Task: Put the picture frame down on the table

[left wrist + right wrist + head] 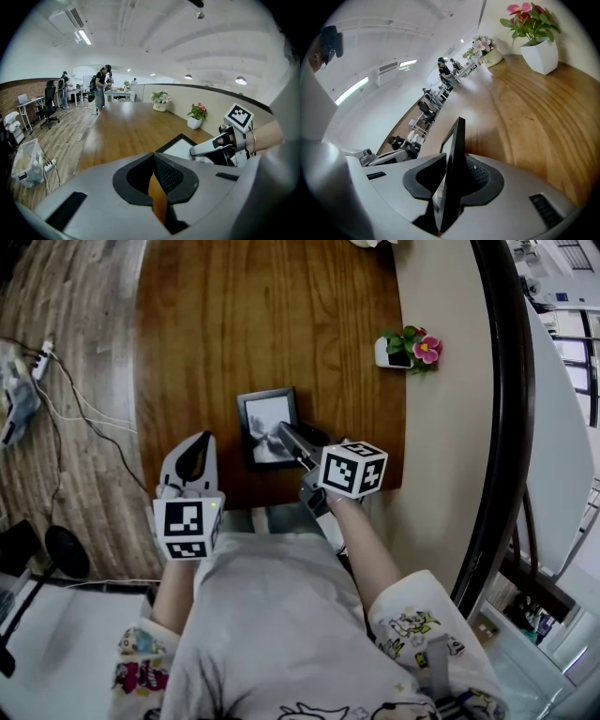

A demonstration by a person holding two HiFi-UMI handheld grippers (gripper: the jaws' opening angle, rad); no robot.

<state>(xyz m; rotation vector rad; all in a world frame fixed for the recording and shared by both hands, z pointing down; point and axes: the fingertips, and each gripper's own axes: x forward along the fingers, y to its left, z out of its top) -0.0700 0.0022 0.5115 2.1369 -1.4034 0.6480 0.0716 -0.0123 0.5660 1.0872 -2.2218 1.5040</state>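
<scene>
Right gripper (287, 433) fingers clamped on the right edge of the frame (263, 418); frame sits at the near edge of the tabletop (262, 315), picture side up; can't tell if it rests on the wood; left gripper (195, 441) fingers together, empty, near the frame's left side; potted plant (410, 348) at the right edge.

Table (216, 324) open L of frame (267, 418); flower pot (405, 350) well R
</scene>
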